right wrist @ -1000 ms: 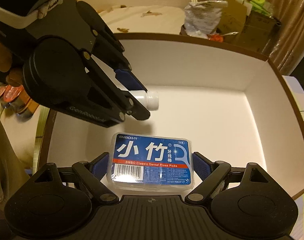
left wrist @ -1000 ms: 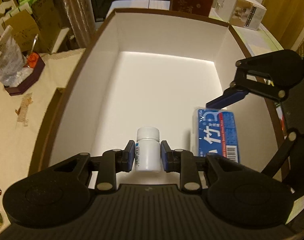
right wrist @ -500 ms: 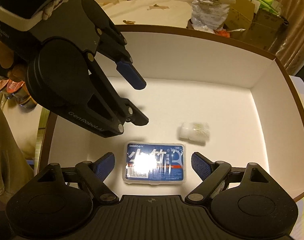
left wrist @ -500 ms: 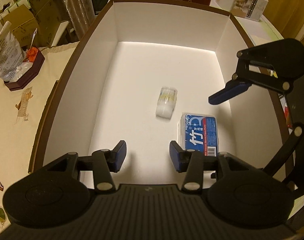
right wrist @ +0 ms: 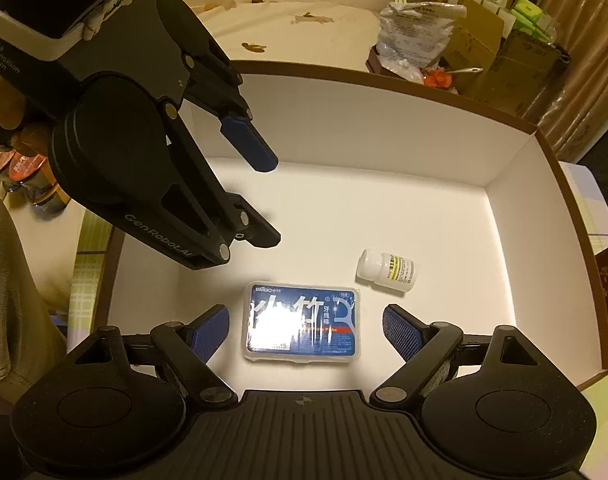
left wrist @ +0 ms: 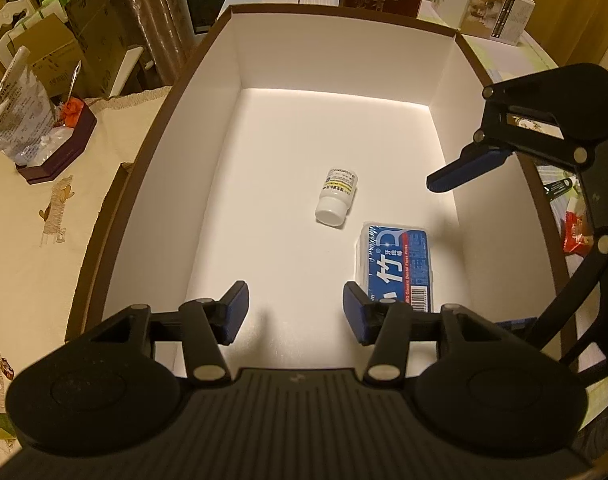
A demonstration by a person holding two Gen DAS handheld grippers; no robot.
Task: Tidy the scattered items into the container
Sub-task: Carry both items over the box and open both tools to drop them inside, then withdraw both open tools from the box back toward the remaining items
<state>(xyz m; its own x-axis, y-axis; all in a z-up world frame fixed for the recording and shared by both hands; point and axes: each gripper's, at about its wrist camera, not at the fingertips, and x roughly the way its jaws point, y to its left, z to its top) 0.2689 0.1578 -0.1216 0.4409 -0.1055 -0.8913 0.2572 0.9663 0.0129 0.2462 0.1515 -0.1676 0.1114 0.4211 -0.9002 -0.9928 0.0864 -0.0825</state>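
A big white box with a brown rim (left wrist: 151, 120) (right wrist: 544, 216) fills both views. On its floor a small white pill bottle (left wrist: 336, 195) (right wrist: 387, 270) lies on its side. Beside it rests a flat blue floss-pick pack (left wrist: 398, 266) (right wrist: 301, 326). My left gripper (left wrist: 293, 308) (right wrist: 267, 200) hovers open above the box floor with nothing between its fingers. My right gripper (right wrist: 304, 330) (left wrist: 476, 240) is open too, its fingers spread wider than the pack lying below them.
Left of the box a cream tablecloth (left wrist: 31, 216) carries a dark tray with a plastic bag (left wrist: 27, 120). Cardboard boxes (left wrist: 488, 12) stand behind the container. A red packet (left wrist: 576, 232) lies at the right outside the rim.
Both grippers opened and let go: the bottle dropped from the left gripper and came to rest on its side, and the floss pack dropped flat. Both grippers have risen.
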